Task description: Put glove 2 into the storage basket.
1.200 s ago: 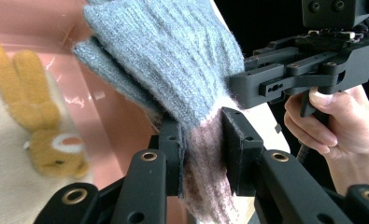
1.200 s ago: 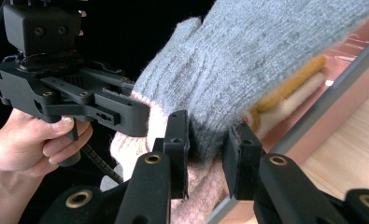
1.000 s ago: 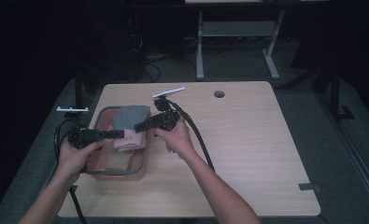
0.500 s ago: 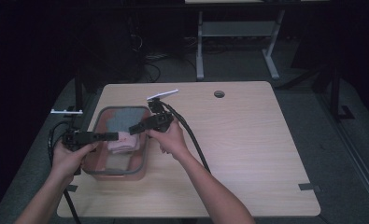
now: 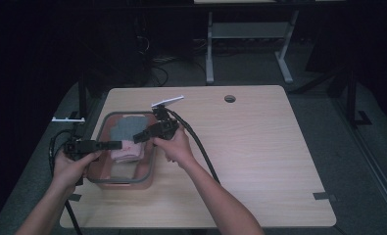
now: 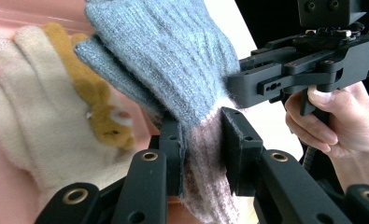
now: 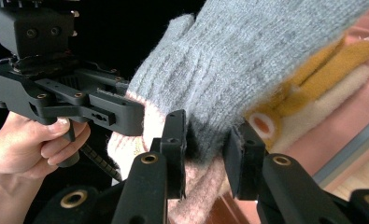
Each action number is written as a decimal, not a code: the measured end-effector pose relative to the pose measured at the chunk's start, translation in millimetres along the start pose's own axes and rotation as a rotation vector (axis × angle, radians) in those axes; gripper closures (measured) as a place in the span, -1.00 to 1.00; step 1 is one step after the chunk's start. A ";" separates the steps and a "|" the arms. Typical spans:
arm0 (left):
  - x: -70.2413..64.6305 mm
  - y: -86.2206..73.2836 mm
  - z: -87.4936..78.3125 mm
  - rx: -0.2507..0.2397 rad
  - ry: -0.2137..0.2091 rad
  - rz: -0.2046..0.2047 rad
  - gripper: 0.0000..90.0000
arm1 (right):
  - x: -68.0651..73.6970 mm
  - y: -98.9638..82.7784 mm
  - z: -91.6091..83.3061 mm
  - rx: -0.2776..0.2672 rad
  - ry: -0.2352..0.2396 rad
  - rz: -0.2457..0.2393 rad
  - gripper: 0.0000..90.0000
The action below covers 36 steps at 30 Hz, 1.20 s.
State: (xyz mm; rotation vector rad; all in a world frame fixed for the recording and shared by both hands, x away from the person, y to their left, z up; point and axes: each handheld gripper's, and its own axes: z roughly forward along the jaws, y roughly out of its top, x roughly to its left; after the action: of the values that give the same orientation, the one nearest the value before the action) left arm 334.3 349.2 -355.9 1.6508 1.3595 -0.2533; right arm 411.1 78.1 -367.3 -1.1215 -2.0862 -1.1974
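The grey glove (image 6: 173, 60) hangs over the pink bin (image 5: 103, 183), pinched from two sides. The left gripper (image 6: 201, 144) grips its pale pink cuff (image 6: 205, 177) firmly, pads pressed into the knit. The right gripper (image 7: 205, 144) has the grey knit between its jaws; they have just been opening, and a small gap shows at one pad, so the hold looks loose. In the bin, below the grey glove, lies a cream glove (image 6: 18, 121) with a mustard patch (image 6: 93, 102). The bin sits at the table's (image 5: 269, 161) left side.
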 end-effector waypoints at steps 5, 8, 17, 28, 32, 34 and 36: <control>4.5 -1.9 -0.4 0.002 0.007 -0.005 0.59 | -0.9 0.0 2.0 0.007 -0.015 0.001 0.54; 11.0 -4.3 -2.0 -0.001 0.013 -0.020 0.59 | -2.3 0.3 -0.6 0.001 -0.046 -0.004 0.56; 35.5 -13.7 15.9 0.106 0.116 -0.034 0.58 | -3.2 0.2 -5.1 0.008 -0.076 -0.015 0.55; 28.2 -9.9 14.8 0.110 0.236 0.027 0.37 | -2.7 -1.8 -17.4 -0.009 -0.099 -0.032 0.54; 23.3 -6.0 11.6 0.095 0.271 0.063 0.25 | -5.8 -4.2 -24.7 -0.018 -0.106 -0.025 0.54; 21.4 -4.0 9.6 0.082 0.283 0.066 0.22 | -7.6 -5.4 -28.2 -0.024 -0.110 -0.024 0.53; 19.6 -1.8 7.8 0.067 0.292 0.068 0.18 | -9.3 -6.6 -32.0 -0.030 -0.111 -0.023 0.53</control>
State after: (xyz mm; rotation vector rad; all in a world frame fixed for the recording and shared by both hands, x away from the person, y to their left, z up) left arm 342.8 356.0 -374.0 1.8398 1.5199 -0.0175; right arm 411.0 44.7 -361.1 -1.2064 -2.1756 -1.2056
